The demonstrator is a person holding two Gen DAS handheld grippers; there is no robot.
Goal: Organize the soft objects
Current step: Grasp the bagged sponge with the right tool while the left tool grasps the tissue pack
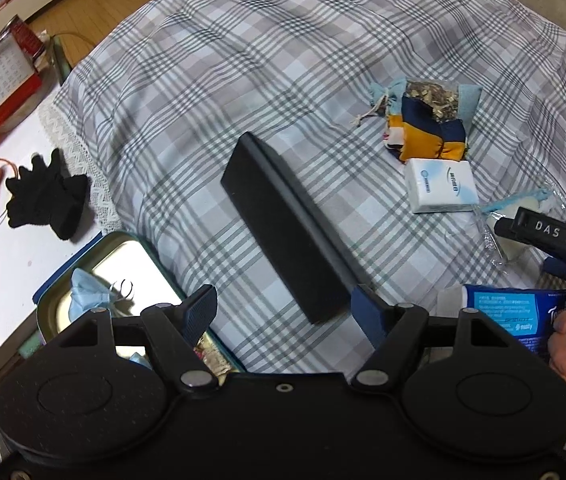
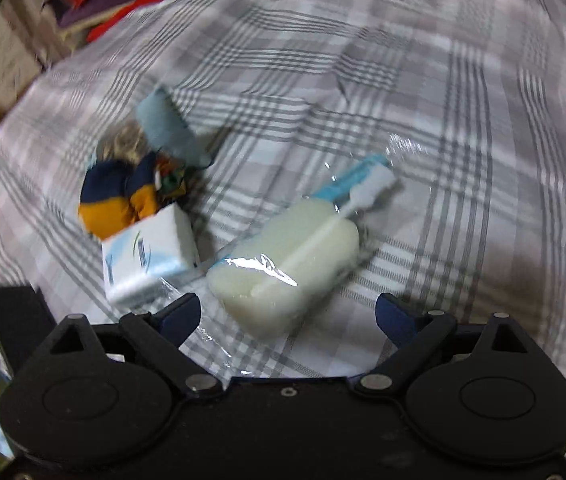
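Lying on the plaid cloth [image 1: 283, 80] that drapes the surface, a long black block [image 1: 287, 228] runs diagonally, its near end between the spread fingers of the left tongs [image 1: 287, 312], which are released and grip nothing; whether the right finger touches the block cannot be told. Beyond it a heap of soft things sits together: a pale blue drawstring pouch [image 1: 383, 94], a clear packet of dried herbs [image 1: 431, 98], a navy and mustard fabric bundle [image 1: 431, 132], and just in front a white tissue pack [image 1: 441, 186]. Left of the cloth, on the bare white surface [image 1: 7, 264], lie black gloves [image 1: 47, 196], and an open tin [image 1: 95, 248] holds a crumpled blue face mask [image 1: 87, 296], partly hidden behind the tongs. A blue wipes packet [image 1: 511, 316] is cut off at the right edge. The right wrist view is motion-blurred: the right tongs [image 2: 287, 316] are likewise released and empty, just above a cream sponge in clear wrap [image 2: 291, 256] whose blue and white handle points away; print on the tissue pack [image 2: 147, 256] is unreadable.
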